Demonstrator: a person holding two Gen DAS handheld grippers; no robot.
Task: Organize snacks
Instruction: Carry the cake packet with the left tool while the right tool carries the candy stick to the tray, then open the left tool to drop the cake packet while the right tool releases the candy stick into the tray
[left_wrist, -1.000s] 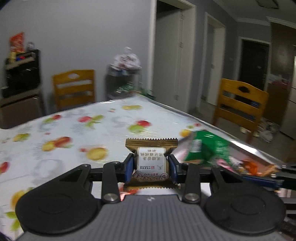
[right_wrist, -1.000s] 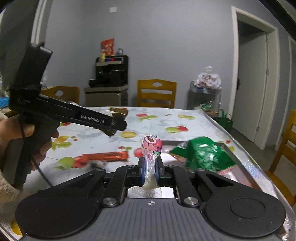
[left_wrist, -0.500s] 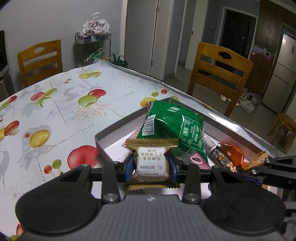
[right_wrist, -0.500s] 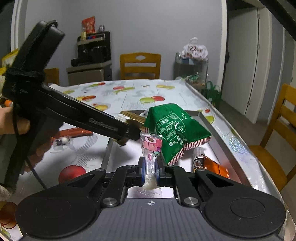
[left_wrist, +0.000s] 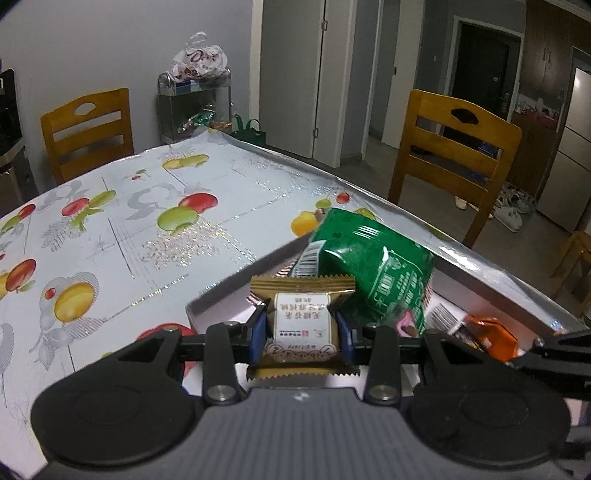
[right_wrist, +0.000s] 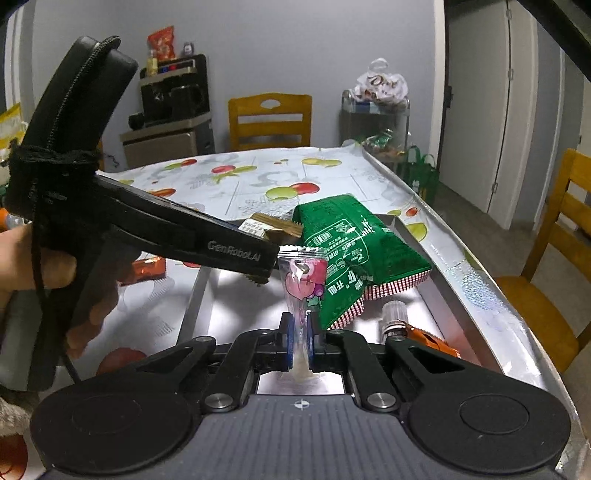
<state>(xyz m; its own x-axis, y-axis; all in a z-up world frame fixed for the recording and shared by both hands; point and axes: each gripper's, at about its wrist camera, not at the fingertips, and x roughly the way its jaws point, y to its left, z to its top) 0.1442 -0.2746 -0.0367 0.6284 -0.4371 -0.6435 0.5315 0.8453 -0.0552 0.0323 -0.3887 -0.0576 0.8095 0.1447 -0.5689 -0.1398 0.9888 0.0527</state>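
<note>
My left gripper (left_wrist: 302, 332) is shut on a gold-wrapped cake (left_wrist: 302, 321) and holds it above the near left corner of a grey tray (left_wrist: 221, 295). The left gripper also shows in the right wrist view (right_wrist: 266, 258). My right gripper (right_wrist: 300, 341) is shut on a clear pink candy packet (right_wrist: 303, 280), upright over the tray (right_wrist: 194, 299). In the tray lie a green snack bag (right_wrist: 351, 243) (left_wrist: 376, 273), an orange pouch (right_wrist: 424, 338) (left_wrist: 493, 338) and a small capped bottle (right_wrist: 394, 312).
An orange-wrapped bar (right_wrist: 147, 267) lies on the fruit-print tablecloth (left_wrist: 110, 229) left of the tray. Wooden chairs (left_wrist: 454, 147) (right_wrist: 269, 120) stand at the table's far and right sides. The table's right edge (right_wrist: 491, 291) runs close to the tray.
Both grippers have moved a little further over the tray with their snacks still held. The left gripper now sits nearer the green bag.
</note>
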